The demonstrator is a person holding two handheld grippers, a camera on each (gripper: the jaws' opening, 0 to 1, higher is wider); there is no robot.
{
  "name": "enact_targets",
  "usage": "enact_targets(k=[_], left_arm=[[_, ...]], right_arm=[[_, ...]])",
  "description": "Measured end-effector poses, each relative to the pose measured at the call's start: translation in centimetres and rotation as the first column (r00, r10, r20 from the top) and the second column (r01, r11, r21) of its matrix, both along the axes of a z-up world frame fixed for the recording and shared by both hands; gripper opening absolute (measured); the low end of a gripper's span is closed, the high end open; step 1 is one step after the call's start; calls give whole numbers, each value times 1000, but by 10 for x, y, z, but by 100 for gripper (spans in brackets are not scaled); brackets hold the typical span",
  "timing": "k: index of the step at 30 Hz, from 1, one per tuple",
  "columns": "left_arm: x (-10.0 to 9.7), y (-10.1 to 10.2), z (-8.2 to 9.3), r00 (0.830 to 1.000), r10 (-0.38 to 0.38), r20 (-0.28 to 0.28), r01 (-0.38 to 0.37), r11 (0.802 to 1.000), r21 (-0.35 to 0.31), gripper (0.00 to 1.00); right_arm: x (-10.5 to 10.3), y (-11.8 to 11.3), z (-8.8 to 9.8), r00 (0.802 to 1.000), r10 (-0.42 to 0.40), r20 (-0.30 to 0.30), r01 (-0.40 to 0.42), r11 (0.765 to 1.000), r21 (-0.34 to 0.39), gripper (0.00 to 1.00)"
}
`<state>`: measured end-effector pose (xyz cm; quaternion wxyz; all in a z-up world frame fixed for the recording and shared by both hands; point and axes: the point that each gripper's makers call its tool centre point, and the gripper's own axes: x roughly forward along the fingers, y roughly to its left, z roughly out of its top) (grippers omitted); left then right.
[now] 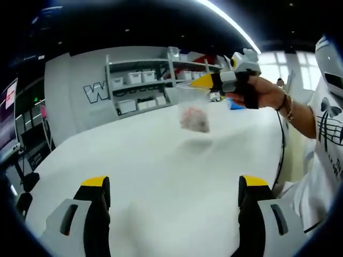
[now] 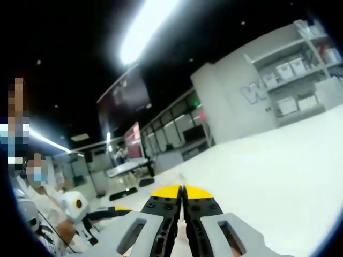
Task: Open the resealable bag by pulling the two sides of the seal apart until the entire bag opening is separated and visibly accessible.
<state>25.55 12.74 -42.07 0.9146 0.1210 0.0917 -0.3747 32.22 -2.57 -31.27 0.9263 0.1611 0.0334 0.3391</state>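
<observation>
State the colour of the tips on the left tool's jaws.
Yellow tips on black jaws of the left tool, clearest in the left gripper view.

Right gripper point(image 2: 183, 194) fingers point(image 2: 163, 206) pressed together, white table point(image 2: 278, 171) beyond, shelving point(image 2: 300, 69) behind.

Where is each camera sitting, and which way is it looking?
Left gripper view: rides the left gripper, open, looking across the white table at the right gripper dangling the bag; a hand shows.
Right gripper view: rides the right gripper, shut, facing over the table into the room.
Shared: table and grey shelves.
</observation>
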Motion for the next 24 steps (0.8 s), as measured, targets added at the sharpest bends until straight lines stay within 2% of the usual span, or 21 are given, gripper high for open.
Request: enact_targets(k=[8,24], left_arm=[[0,0,2,1000,-1,5,1,1000,-1,98],[0,2,7,1000,4,22,-4,1000,-3,98]], right_arm=[[9,-2,-1,1000,-11,-5,11,1000,-7,0],[35,-2,-1,1000,-26,-5,25,997,-74,0]])
